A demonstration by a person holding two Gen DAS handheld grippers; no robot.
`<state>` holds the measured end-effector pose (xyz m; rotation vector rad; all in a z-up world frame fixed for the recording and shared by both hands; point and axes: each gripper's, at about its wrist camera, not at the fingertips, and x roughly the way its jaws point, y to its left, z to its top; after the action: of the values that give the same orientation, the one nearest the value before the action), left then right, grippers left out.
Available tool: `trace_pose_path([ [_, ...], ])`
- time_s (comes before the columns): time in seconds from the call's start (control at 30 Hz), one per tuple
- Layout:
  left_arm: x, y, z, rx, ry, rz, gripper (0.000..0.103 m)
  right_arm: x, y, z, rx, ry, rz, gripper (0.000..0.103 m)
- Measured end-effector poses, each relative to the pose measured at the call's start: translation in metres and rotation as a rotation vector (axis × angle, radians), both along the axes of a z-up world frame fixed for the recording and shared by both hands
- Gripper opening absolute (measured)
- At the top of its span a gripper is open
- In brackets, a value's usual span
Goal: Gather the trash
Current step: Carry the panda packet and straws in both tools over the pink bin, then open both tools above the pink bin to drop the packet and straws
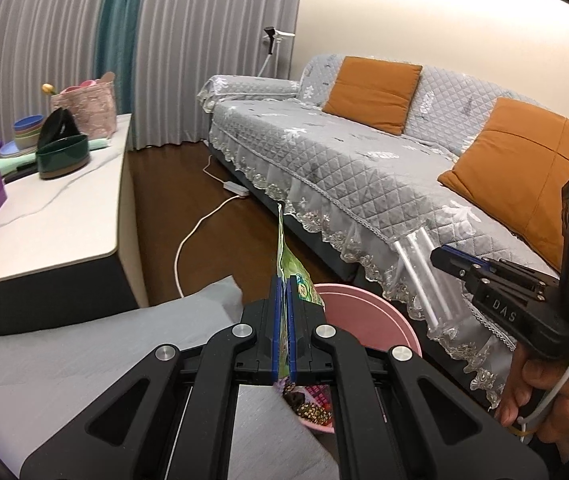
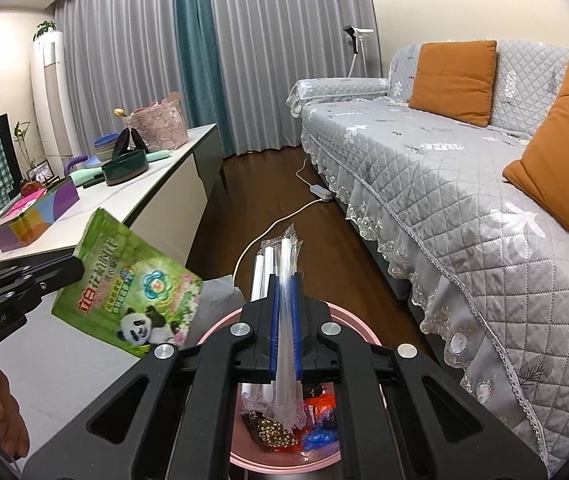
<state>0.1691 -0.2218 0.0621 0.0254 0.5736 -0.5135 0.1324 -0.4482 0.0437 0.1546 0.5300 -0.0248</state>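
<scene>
**Trash held over a pink bin beside the sofa**

Wrappers fill both tongs. The left tongs (image 1: 284,292) are clamped on a green packet (image 1: 284,252), seen edge-on in the left wrist view, a thin strip rising away from the camera. Only the right wrist view shows the green packet's face (image 2: 132,288): a panda, flowers and printed characters, tilted, with the left tongs (image 2: 72,266) pinching its upper left corner. The right tongs (image 2: 284,292) grip a clear sleeve of white tubes (image 2: 280,264), its long axis pointing forward and up; from the left it hangs slanted, lower end down (image 1: 420,276). Both hang above the pink bin (image 2: 212,330), whose contents, dark and orange wrappers, are partly hidden by the tongs. A hand (image 1: 540,396) is cut off at the frame edge.
</scene>
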Motion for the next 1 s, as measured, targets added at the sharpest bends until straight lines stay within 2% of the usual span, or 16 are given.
trace_pose_path([
  [0.67,0.034,-0.027,-0.028,0.011,0.073,-0.038,0.003,0.018,-0.004,-0.018,-0.003,0.053,-0.007,0.007],
  [0.73,0.037,-0.029,-0.03,0.016,0.086,-0.049,0.004,0.019,-0.004,-0.02,-0.009,0.057,-0.016,0.011],
  [0.77,0.038,-0.029,-0.031,0.019,0.091,-0.048,0.005,0.02,-0.005,-0.02,-0.015,0.059,-0.026,0.021],
  [0.83,0.04,-0.025,-0.033,0.015,0.101,-0.033,0.024,0.019,-0.007,-0.021,-0.016,0.06,-0.05,0.039],
  [0.87,0.04,-0.021,-0.033,0.001,0.108,-0.022,0.028,0.019,-0.009,-0.021,-0.011,0.059,-0.061,0.044],
  [1.0,0.034,-0.008,-0.033,-0.006,0.113,-0.001,0.03,0.019,-0.011,-0.023,-0.016,0.065,-0.074,0.047],
])
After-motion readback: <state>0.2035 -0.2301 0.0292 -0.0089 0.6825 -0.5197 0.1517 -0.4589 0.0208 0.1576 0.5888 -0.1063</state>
